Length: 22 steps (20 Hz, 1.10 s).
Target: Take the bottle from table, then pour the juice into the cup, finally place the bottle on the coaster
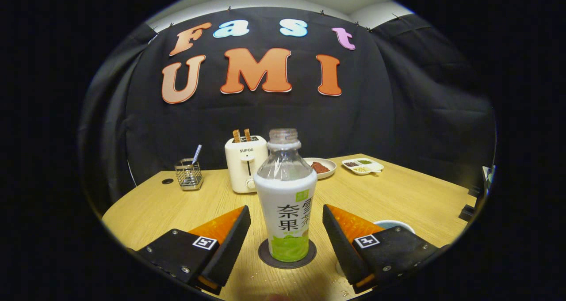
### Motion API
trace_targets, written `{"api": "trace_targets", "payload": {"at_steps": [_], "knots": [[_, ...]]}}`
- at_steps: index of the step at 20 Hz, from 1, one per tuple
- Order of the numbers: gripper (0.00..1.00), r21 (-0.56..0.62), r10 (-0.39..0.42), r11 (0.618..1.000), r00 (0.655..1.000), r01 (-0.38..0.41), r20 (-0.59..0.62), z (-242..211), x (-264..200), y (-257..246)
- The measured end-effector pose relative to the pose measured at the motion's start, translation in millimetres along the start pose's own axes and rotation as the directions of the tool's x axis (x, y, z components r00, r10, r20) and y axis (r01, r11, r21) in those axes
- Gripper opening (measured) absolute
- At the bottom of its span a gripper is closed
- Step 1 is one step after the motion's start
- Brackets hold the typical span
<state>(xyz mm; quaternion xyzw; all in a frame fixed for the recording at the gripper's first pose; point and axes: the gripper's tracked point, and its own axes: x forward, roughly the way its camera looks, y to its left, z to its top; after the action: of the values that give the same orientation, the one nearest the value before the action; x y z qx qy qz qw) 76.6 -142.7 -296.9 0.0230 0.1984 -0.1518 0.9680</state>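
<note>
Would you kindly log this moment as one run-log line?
bottle: upright on coaster, uncapped | tool: open, fingers either side, not touching | cup: behind the right-hand finger

The gripper point(286, 239) points forward and level, its two fingers spread wide apart with a broad gap between them. The left finger point(227, 243) and the right finger point(340, 243) angle outward from each other like an open V. Neither inner pad presses on anything. Each finger's base carries a small square marker.
</note>
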Motion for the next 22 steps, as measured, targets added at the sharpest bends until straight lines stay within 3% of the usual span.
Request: {"api": "trace_targets", "payload": {"at_steps": [11,19,22], "knots": [[0.97,-0.004,0.095,0.995,0.966,-0.097,0.24,140.3,-102.9,31.5],[0.97,-0.055,0.18,0.984,0.926,-0.172,0.332,211.0,-169.9,67.3],[0.97,-0.085,0.245,0.97,0.894,-0.23,0.376,232.2,-196.7,90.5]]}}
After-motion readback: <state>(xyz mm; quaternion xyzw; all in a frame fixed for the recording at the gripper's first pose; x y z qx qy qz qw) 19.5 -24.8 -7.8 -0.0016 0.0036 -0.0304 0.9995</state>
